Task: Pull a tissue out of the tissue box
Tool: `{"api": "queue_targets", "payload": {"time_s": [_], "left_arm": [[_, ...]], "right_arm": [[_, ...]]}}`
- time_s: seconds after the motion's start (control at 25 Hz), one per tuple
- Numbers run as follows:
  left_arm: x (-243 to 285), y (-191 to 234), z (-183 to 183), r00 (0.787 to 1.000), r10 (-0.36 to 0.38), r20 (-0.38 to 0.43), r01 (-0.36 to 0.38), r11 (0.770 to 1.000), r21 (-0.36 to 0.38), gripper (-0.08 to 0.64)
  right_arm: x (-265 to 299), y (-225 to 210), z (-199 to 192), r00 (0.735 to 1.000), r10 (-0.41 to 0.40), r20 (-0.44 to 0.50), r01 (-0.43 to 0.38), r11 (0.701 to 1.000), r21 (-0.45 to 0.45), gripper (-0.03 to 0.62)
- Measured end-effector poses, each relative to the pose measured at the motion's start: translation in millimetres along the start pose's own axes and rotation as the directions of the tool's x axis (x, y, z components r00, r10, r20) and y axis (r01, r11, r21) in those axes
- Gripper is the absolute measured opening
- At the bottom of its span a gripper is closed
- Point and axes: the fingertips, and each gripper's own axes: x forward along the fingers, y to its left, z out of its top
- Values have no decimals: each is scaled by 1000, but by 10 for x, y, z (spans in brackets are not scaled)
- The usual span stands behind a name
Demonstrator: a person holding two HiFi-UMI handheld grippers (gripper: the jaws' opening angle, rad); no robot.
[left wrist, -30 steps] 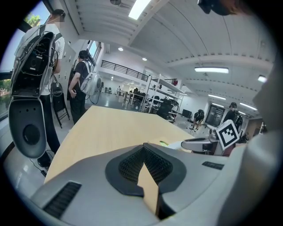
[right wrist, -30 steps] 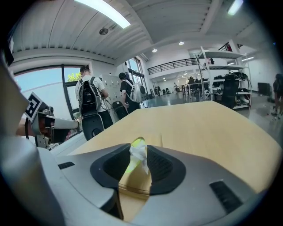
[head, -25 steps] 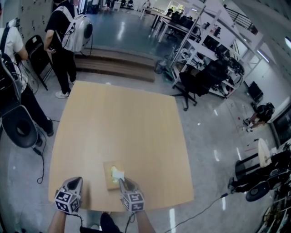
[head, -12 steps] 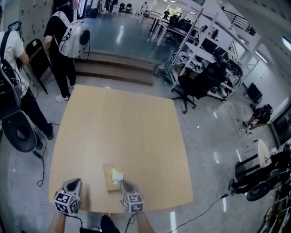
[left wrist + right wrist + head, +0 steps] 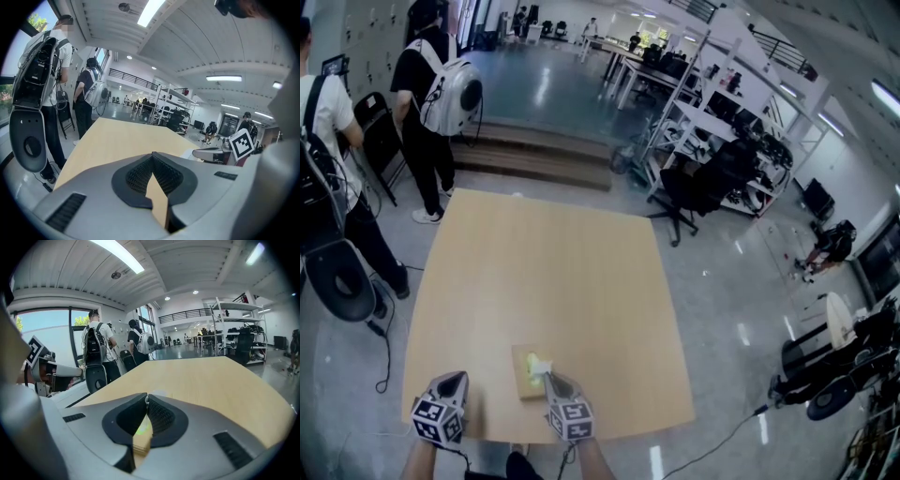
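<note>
A flat tan tissue box (image 5: 523,379) lies near the front edge of the wooden table (image 5: 544,272), with a pale tissue (image 5: 541,363) sticking up from its top. My right gripper (image 5: 547,377) reaches over the box and is shut on that tissue. In the right gripper view the jaws (image 5: 146,399) meet at the tips with a white sliver pinched between them, and the box (image 5: 141,440) shows below. My left gripper (image 5: 459,377) rests left of the box, apart from it. Its jaws (image 5: 153,157) are shut with nothing between them.
Two people with backpacks (image 5: 436,94) (image 5: 323,141) stand off the table's far left corner beside a black chair (image 5: 337,272). Office chairs and metal racks (image 5: 712,169) fill the floor at the back right. The table's front edge runs just under both grippers.
The head view has tilted, so the table sits a little lower in the picture. Both grippers stay in about the same places at the box.
</note>
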Motion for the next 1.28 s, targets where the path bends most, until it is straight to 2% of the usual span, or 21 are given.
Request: {"api": "queue_targets", "payload": {"time_s": [0.64, 1.28], "left_arm": [[-218, -53, 197, 998, -5, 60, 4, 1000, 14, 7], [-383, -124, 350, 993, -16, 114, 13, 999, 33, 7]], "right_arm": [[-390, 7, 916, 982, -29, 189, 39, 998, -50, 6], [-771, -5, 946, 969, -80, 235, 88, 996, -24, 6]]}}
